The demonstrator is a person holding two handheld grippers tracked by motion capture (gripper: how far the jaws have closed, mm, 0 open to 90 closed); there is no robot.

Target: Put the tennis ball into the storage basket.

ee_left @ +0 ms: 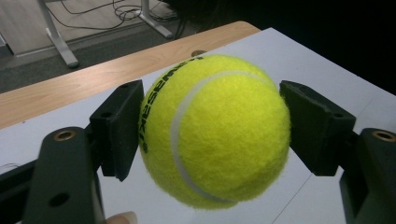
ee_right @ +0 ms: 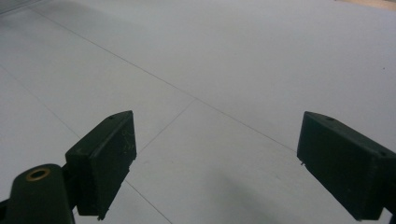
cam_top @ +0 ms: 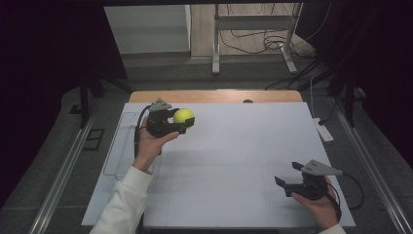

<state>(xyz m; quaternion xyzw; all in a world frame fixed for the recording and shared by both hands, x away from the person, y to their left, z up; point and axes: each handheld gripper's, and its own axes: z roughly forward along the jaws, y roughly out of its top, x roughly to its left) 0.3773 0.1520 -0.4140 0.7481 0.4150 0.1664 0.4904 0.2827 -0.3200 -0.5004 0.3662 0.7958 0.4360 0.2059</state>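
Left tongs [ee_left: 210, 135] clamp the tennis ball [ee_left: 212, 130], held above the white surface [cam_top: 234, 161] near its far-left part. Right tongs [ee_right: 215, 163] wide, w/ nothing between, low over the surface. Risk: pads seem to grip only the ball's sides, so fuzzy felt could slip out & the ball roll off.

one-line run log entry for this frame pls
left gripper: shut on tennis ball, held above table | right gripper: open, nothing between jaws, low over table | clear tray: at table's left edge
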